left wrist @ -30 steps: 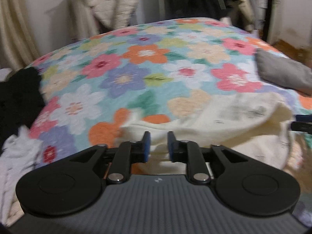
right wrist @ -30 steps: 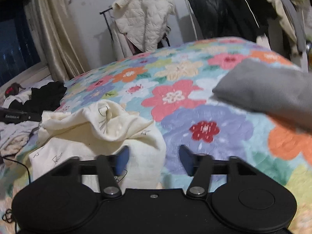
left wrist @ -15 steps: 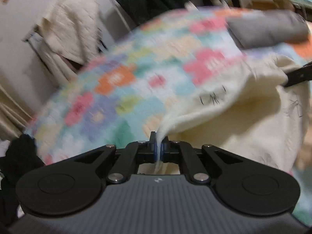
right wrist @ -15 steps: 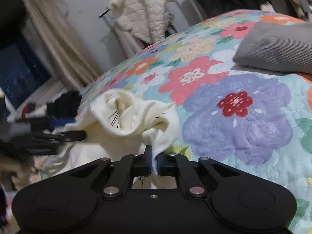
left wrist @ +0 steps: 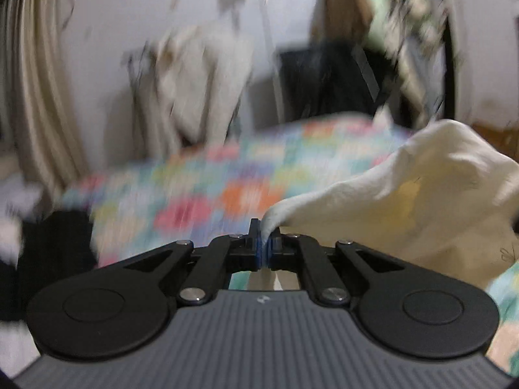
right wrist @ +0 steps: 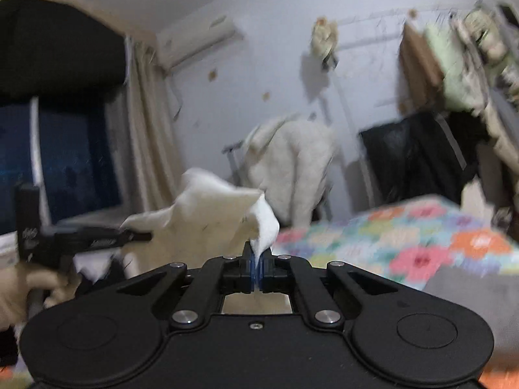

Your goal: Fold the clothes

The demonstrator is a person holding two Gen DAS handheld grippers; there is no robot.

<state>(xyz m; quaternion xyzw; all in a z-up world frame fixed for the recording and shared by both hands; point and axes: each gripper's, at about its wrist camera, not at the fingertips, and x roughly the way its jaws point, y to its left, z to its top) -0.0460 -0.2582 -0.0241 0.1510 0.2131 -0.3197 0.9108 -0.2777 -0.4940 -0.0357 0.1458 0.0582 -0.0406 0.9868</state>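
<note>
My left gripper (left wrist: 265,249) pinching edge of cream garment (left wrist: 421,194); my right gripper (right wrist: 256,267) pinching another edge. Garment hangs between both, raised above floral bed (right wrist: 405,236). Risks: thin bite slips under pull; uneven tension twists cloth; loose part bunches on landing, spoiling fold. Frames blurred.

The cream garment (left wrist: 421,201) is soft, matt cloth with a slightly fuzzy face. The left gripper (left wrist: 265,253) that pinches it is smooth black plastic with shiny round metal pins and blue rubbery pads, and the right gripper (right wrist: 257,270) looks the same. Behind the garment, the flowered bedspread (right wrist: 421,243) is soft quilted cloth.
</note>
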